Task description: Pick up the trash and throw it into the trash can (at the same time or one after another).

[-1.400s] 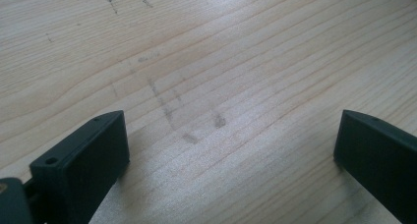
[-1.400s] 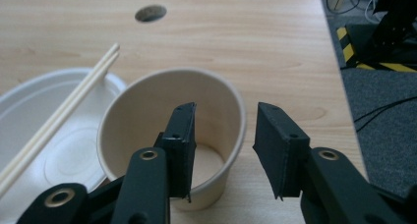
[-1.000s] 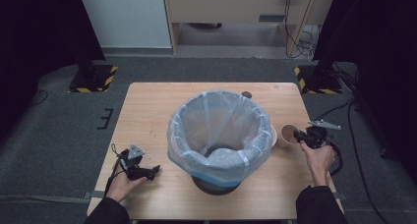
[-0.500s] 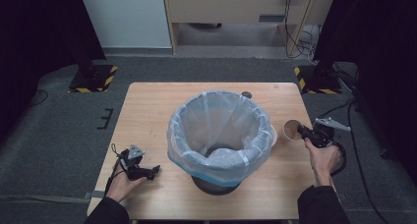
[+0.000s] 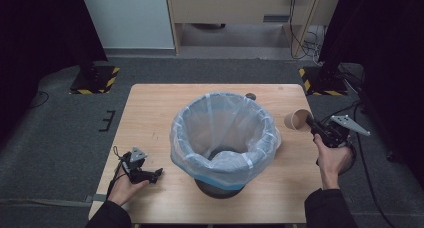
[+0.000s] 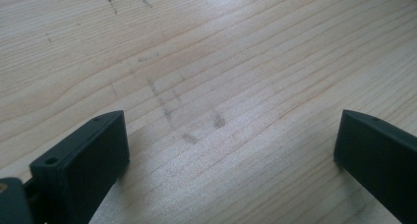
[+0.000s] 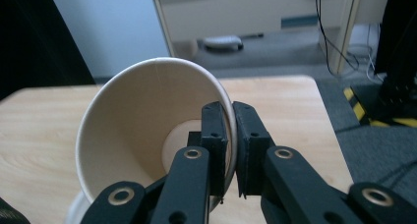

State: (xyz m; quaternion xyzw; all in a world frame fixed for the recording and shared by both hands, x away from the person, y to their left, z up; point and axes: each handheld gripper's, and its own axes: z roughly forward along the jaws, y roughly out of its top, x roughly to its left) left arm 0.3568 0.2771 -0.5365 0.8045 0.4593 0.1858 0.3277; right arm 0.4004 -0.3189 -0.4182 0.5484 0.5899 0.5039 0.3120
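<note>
A brown paper cup [image 5: 296, 120] hangs tipped on its side above the table's right edge, mouth toward the gripper. My right gripper [image 5: 308, 123] is shut on its rim. In the right gripper view one jaw is inside the cup [image 7: 142, 126] and one outside, with the right gripper [image 7: 231, 153] pinching the cup wall. My left gripper [image 5: 158, 173] rests on the wooden table [image 5: 150, 113] at the front left. In the left gripper view, the left gripper [image 6: 228, 150] stands open with bare wood between its jaws.
A large bin lined with a pale blue plastic bag [image 5: 186, 138] stands in the middle of the table, between both hands. A small dark round thing [image 5: 250, 96] lies behind it near the far edge. Dark floor and cables surround the table.
The right gripper has risen from the table with the paper cup in it. The left hand and its gripper have stayed put.
</note>
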